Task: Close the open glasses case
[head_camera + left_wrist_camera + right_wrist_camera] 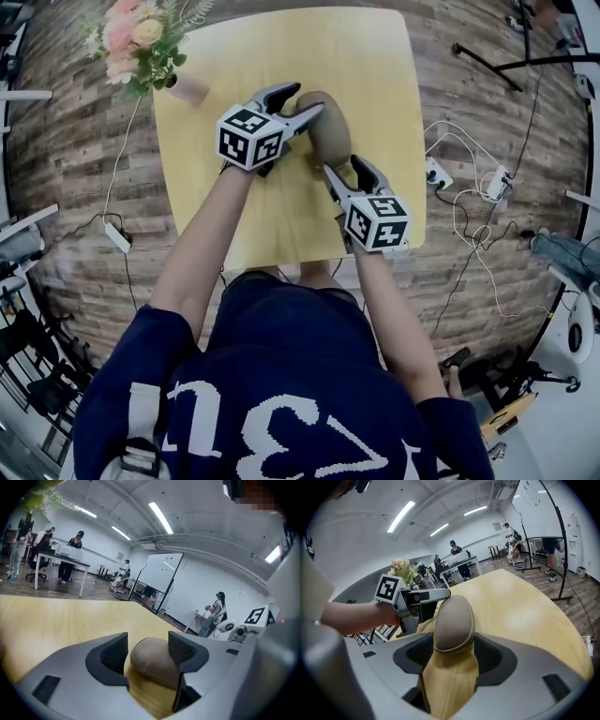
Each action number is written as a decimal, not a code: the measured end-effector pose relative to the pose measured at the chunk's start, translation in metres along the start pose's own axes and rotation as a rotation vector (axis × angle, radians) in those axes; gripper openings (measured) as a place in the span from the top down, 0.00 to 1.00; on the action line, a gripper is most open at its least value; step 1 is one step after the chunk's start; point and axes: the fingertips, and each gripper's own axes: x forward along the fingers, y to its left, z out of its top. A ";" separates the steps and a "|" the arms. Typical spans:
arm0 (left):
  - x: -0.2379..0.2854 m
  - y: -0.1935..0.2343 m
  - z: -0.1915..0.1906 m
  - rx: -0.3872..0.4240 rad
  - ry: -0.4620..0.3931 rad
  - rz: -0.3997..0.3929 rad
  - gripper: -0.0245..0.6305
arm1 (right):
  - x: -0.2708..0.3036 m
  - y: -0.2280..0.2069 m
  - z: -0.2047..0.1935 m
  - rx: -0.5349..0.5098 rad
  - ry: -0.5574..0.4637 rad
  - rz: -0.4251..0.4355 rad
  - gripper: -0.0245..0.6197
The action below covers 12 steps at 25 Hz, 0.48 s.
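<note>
Straddling the glasses case [328, 131] at its ends, left hand-held gripper [305, 99] and right hand-held gripper [344, 166] stand wide, touching nothing; the lid seems closed, so lifting away comes next.

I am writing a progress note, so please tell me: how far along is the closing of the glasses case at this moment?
Done, it seems: the glasses case lies on the table with its lid down, only a thin seam showing. In hand: nothing is gripped; the left gripper and right gripper have open jaws, one at each end of the case. Left: probably only drawing both away.
</note>
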 end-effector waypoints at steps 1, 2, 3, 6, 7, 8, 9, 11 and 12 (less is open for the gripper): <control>0.001 -0.001 -0.002 -0.029 0.000 -0.013 0.57 | 0.000 -0.001 -0.002 0.005 0.011 -0.003 0.57; 0.002 -0.002 -0.003 -0.058 0.000 -0.026 0.57 | 0.001 -0.003 -0.004 0.010 0.018 -0.004 0.57; 0.002 -0.003 -0.004 -0.080 0.000 -0.036 0.57 | 0.000 -0.004 -0.005 0.015 0.022 -0.005 0.58; -0.001 -0.005 -0.005 -0.100 0.005 -0.046 0.59 | -0.001 -0.007 -0.005 0.022 0.027 0.003 0.58; -0.001 -0.006 -0.006 -0.097 0.011 -0.045 0.59 | -0.001 -0.007 -0.005 0.021 0.032 0.011 0.58; -0.002 -0.007 -0.007 -0.096 0.017 -0.044 0.60 | -0.002 -0.007 -0.006 0.018 0.040 0.021 0.58; -0.002 -0.008 -0.008 -0.096 0.024 -0.043 0.60 | -0.002 -0.007 -0.006 0.015 0.047 0.031 0.58; -0.007 -0.009 -0.010 -0.098 0.039 -0.038 0.60 | -0.003 -0.006 -0.006 0.002 0.055 0.047 0.58; -0.010 -0.009 -0.011 -0.097 0.044 -0.033 0.60 | -0.003 -0.005 -0.006 -0.008 0.057 0.054 0.58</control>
